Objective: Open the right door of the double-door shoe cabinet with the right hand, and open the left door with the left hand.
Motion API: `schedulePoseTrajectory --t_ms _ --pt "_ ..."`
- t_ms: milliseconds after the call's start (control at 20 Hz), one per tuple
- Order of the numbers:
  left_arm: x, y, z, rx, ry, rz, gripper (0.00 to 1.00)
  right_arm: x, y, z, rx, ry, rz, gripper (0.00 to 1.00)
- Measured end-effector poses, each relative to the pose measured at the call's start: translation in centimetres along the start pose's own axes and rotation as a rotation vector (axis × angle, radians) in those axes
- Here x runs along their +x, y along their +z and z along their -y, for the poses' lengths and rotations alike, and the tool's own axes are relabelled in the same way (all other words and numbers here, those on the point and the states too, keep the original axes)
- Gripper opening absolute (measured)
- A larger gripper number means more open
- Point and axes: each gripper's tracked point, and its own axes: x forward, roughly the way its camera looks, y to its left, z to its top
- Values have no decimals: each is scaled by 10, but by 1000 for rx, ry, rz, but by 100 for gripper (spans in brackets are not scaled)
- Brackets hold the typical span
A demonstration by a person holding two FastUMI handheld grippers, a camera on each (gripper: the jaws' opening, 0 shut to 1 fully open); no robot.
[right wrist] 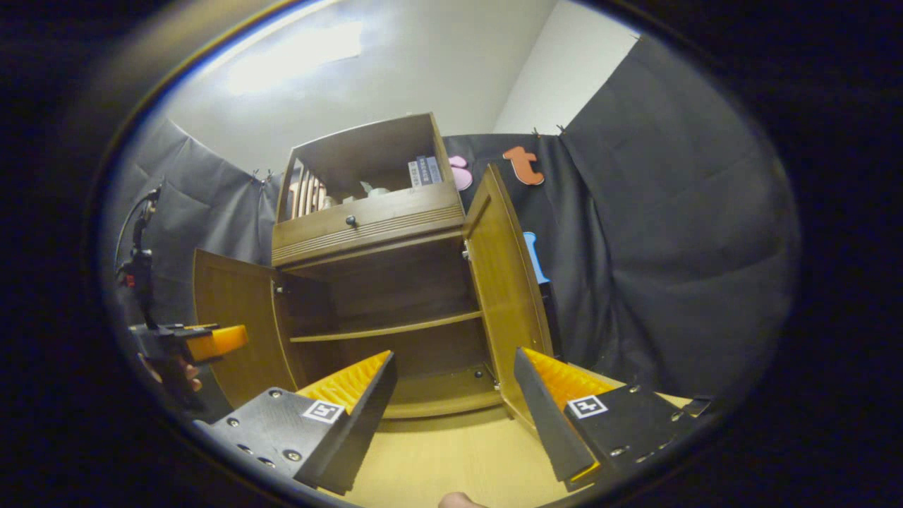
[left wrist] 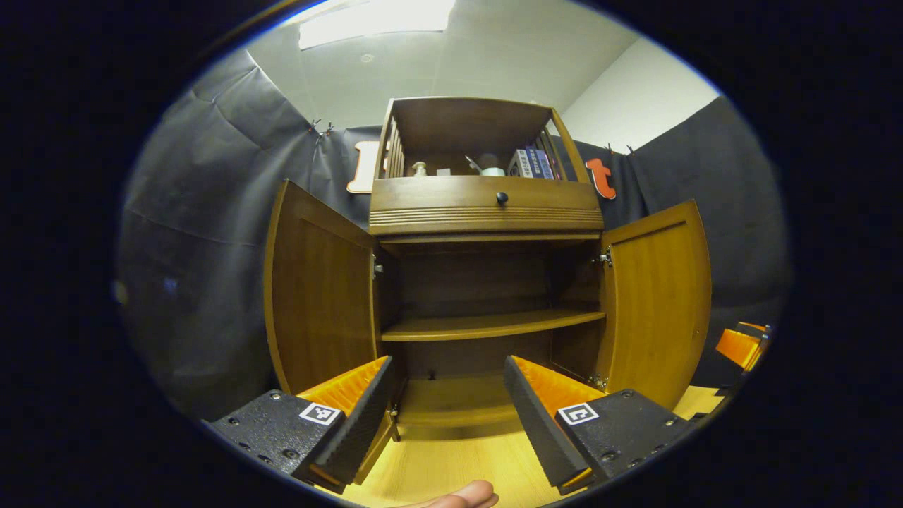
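Observation:
The wooden shoe cabinet (left wrist: 487, 212) stands ahead with both lower doors swung wide. In the left gripper view the left door (left wrist: 317, 296) and the right door (left wrist: 659, 296) flank the bare inner shelf (left wrist: 490, 324). My left gripper (left wrist: 448, 374) is open in front of the cabinet, touching nothing. In the right gripper view the cabinet (right wrist: 367, 212) shows its left door (right wrist: 236, 324) and right door (right wrist: 504, 282) open. My right gripper (right wrist: 455, 370) is open, just short of the right door's lower edge. The left gripper (right wrist: 204, 342) appears far left there, held by a hand.
A drawer with a dark knob (left wrist: 501, 198) sits above the doors, and an open top shelf holds books (left wrist: 530, 164) and small items. Black cloth walls surround the cabinet. Light wooden floor (left wrist: 451, 466) lies in front. A fingertip (left wrist: 465, 496) shows at the bottom edge.

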Motion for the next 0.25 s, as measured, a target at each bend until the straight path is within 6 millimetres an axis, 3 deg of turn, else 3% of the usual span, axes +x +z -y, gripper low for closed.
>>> schedulePoseTrajectory --t_ms 250 --pt "8 -22 13 13 -7 -37 98 -1 1 12 -58 -38 -2 99"
